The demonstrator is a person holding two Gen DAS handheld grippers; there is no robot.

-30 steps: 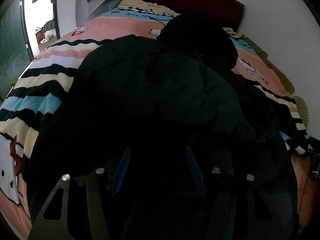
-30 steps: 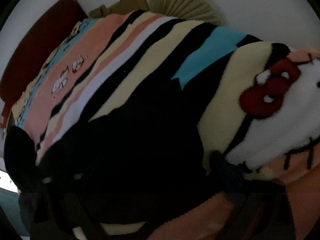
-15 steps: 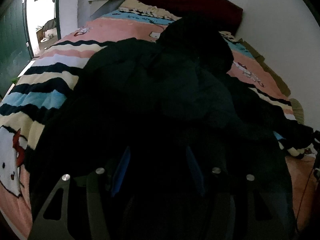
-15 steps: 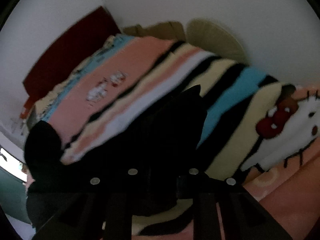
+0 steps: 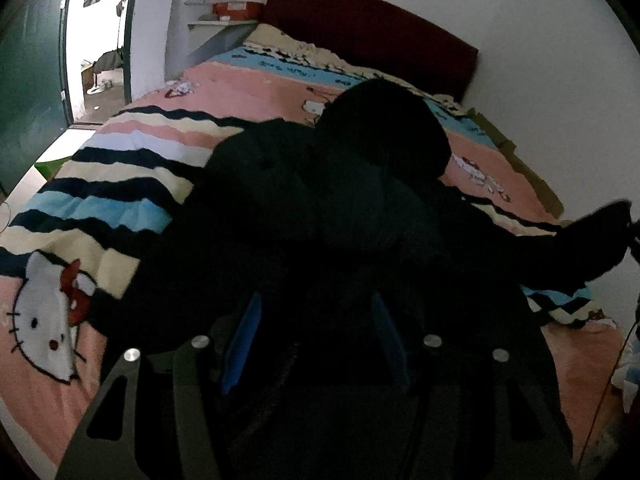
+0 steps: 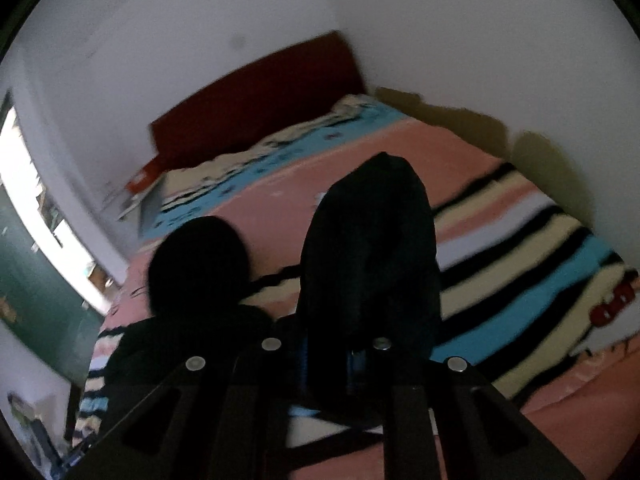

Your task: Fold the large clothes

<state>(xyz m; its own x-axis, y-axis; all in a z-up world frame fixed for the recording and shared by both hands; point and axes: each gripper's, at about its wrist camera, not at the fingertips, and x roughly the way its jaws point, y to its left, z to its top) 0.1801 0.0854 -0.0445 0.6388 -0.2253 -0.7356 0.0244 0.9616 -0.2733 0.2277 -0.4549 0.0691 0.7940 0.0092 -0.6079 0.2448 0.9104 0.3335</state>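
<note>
A black padded jacket (image 5: 304, 216) lies spread on the striped cartoon blanket (image 5: 104, 200), its hood (image 5: 384, 128) toward the headboard. My left gripper (image 5: 314, 332) is at the jacket's near hem. Black cloth fills the gap between its blue pads (image 5: 245, 336), and it looks gripped. My right gripper (image 6: 330, 356) is shut on a sleeve (image 6: 368, 256), which stands up in front of it above the blanket (image 6: 520, 264). In the left wrist view that sleeve (image 5: 588, 244) stretches out to the right, lifted off the bed. The right wrist view shows the hood (image 6: 192, 264) at the left.
A dark red headboard (image 5: 372, 36) stands at the far end of the bed. A white wall (image 5: 560, 80) runs along its right side. An open doorway (image 5: 100, 40) and a green door are at the left. A shelf with a red box (image 5: 236, 10) is beside the headboard.
My right gripper closed on the sleeve and rose with it, so the sleeve now hangs off the bed. My left gripper lifted a little with the hem still between its pads.
</note>
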